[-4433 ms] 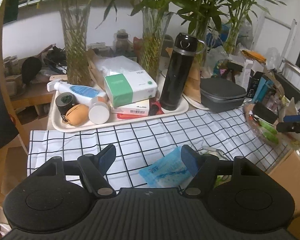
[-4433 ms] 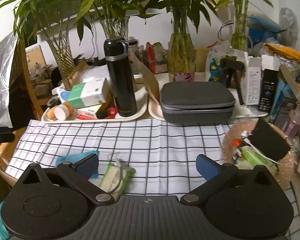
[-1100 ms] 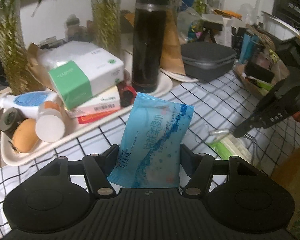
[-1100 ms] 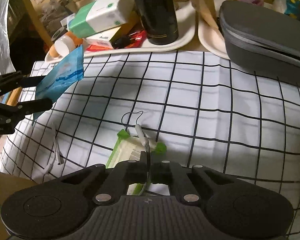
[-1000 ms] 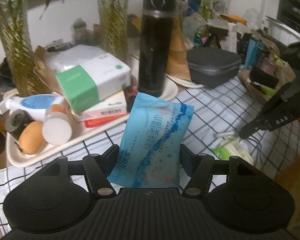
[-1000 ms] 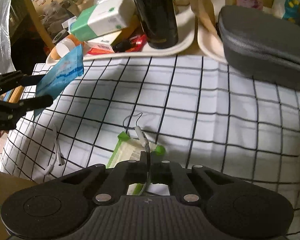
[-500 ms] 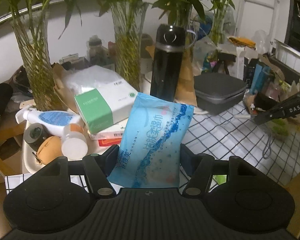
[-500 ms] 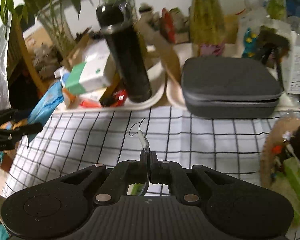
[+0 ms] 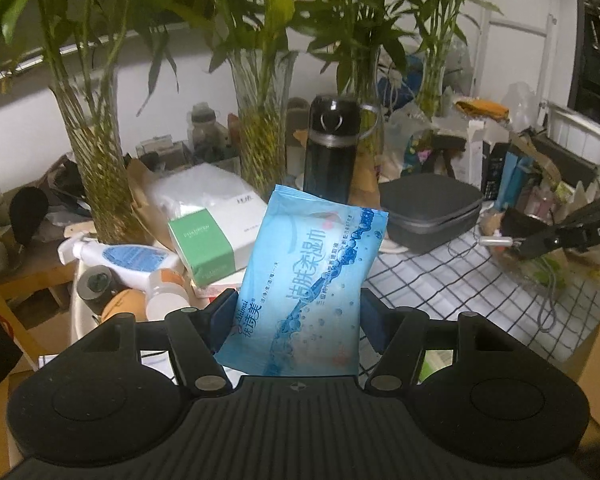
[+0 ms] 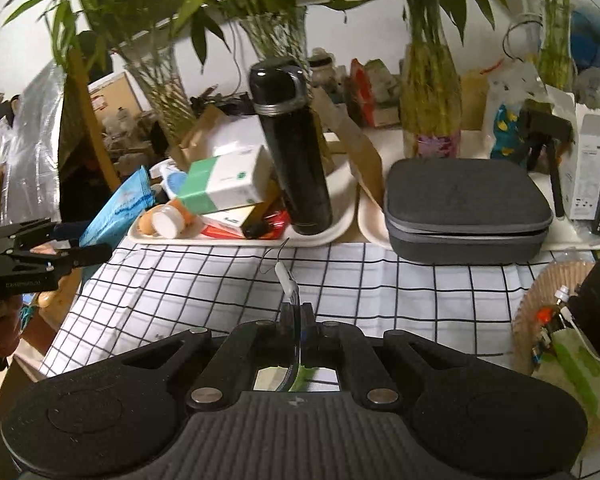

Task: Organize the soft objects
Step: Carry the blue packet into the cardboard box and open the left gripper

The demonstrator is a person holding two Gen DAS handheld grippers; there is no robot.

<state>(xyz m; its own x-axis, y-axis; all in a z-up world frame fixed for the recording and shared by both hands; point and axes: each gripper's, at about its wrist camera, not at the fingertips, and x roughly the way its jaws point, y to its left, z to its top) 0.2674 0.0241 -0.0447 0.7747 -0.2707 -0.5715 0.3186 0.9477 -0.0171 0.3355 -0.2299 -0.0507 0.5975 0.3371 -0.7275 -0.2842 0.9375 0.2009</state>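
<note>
A blue wet-wipes pack (image 9: pixel 308 276) stands upright between the fingers of my left gripper (image 9: pixel 298 310), which is shut on its sides, lifted above the checked cloth (image 9: pixel 440 276). In the right wrist view the same pack (image 10: pixel 118 206) shows at the far left. My right gripper (image 10: pixel 296 312) is shut on a thin cable whose white plug (image 10: pixel 285 278) sticks out past the tips. In the left wrist view the cable (image 9: pixel 553 284) hangs below it. A green pack (image 10: pixel 300 376) shows under the right gripper; whether it is lifted I cannot tell.
A white tray (image 10: pixel 340 220) at the back holds a black flask (image 10: pixel 292 148), a green-and-white tissue box (image 10: pixel 224 184) and bottles. A grey zip case (image 10: pixel 464 208) sits on a second tray. A woven basket (image 10: pixel 536 312) stands at the right. Glass vases of bamboo line the wall.
Both grippers have risen and tipped up, so more of the wall and plants shows. The cable has come up off the cloth. The blue pack stays in the left grip.
</note>
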